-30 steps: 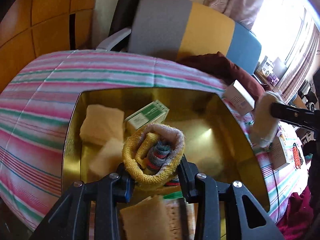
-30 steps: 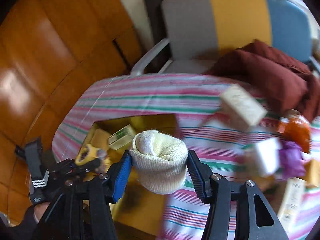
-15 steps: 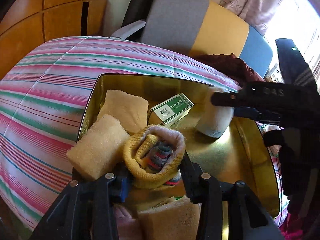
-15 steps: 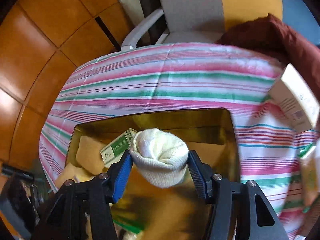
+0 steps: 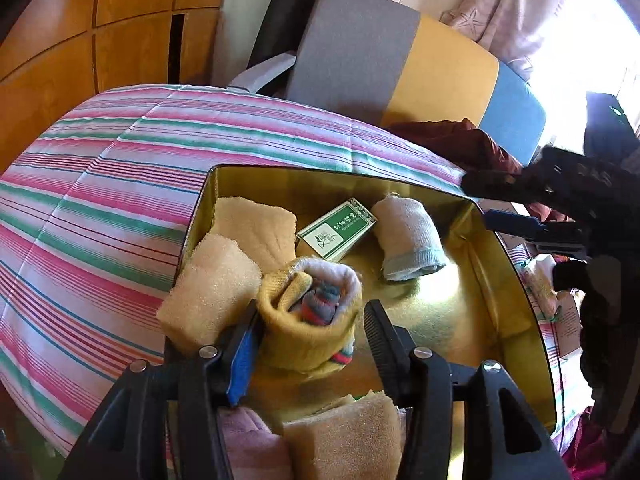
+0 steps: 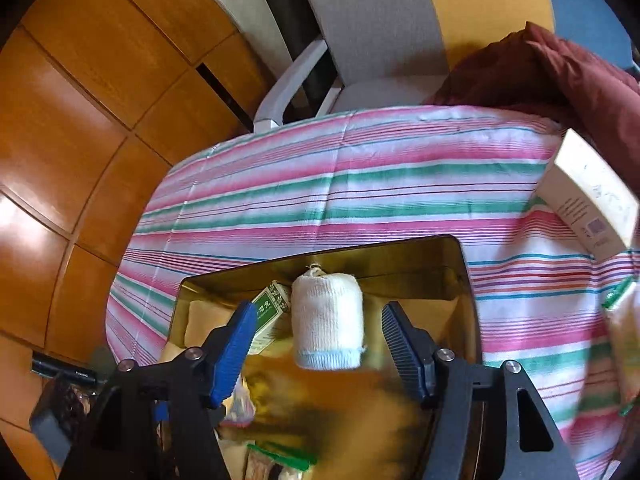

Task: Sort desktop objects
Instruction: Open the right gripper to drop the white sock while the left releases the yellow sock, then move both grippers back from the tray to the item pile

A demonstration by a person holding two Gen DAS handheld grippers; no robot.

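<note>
Socks, sponges and a small box gathered in a gold tin [image 5: 516,292] filling the lower middle of the left wrist view, on a pink-and-green striped cloth [image 5: 120,208] spread across the left half. Behind, along the top, a grey, yellow and blue chair [image 5: 400,60]. Inside the tin, tan sponges [image 5: 216,284] at its left side, touching each other. Right gripper [image 6: 316,336] low in the right wrist view, jaws wide apart, clear on both sides of a white sock roll [image 6: 326,320] lying on the tin floor beside a green box [image 5: 338,232]. Left gripper [image 5: 312,320] at lower centre of its own view, jaws spread: yellow sock roll [image 5: 308,320] against the left pad, a gap at the right one.
</note>
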